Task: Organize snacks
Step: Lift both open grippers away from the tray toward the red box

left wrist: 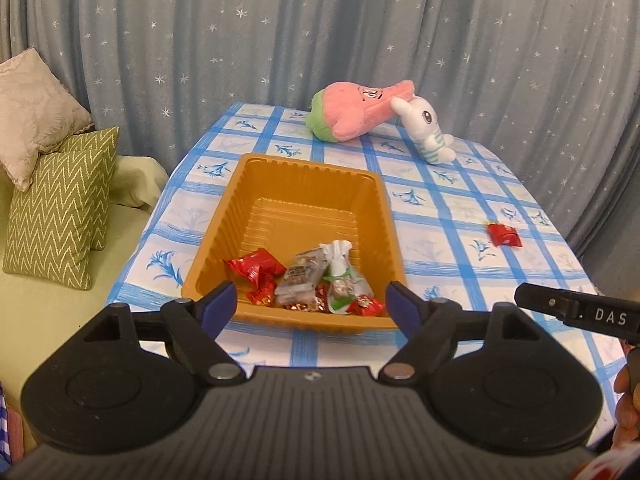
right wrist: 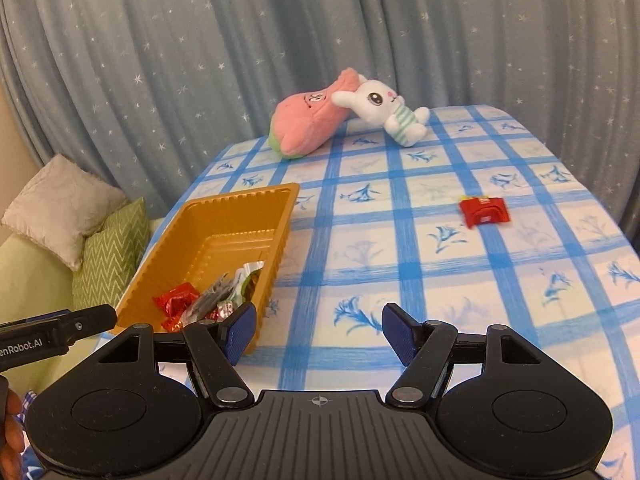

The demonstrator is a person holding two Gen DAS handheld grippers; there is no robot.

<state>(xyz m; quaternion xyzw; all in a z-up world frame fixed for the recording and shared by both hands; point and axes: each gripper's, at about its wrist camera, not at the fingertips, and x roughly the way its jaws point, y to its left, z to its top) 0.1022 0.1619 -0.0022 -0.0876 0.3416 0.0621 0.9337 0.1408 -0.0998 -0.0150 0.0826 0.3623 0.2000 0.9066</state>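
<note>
Orange tray [left wrist: 308, 184] on the checked desk [right wrist: 400, 240] holds wrapped snacks [left wrist: 304, 280] at its near end; one red snack packet [right wrist: 484, 211] lies far right, well apart. Left hand-held gripper [left wrist: 312, 304] and right hand-held gripper [right wrist: 319, 330] both spread, gripping nothing.

The shiny wrapped snacks [left wrist: 308, 280] in the ribbed orange plastic tray [left wrist: 224, 216] overlap, and their printed words are too small to read.
</note>
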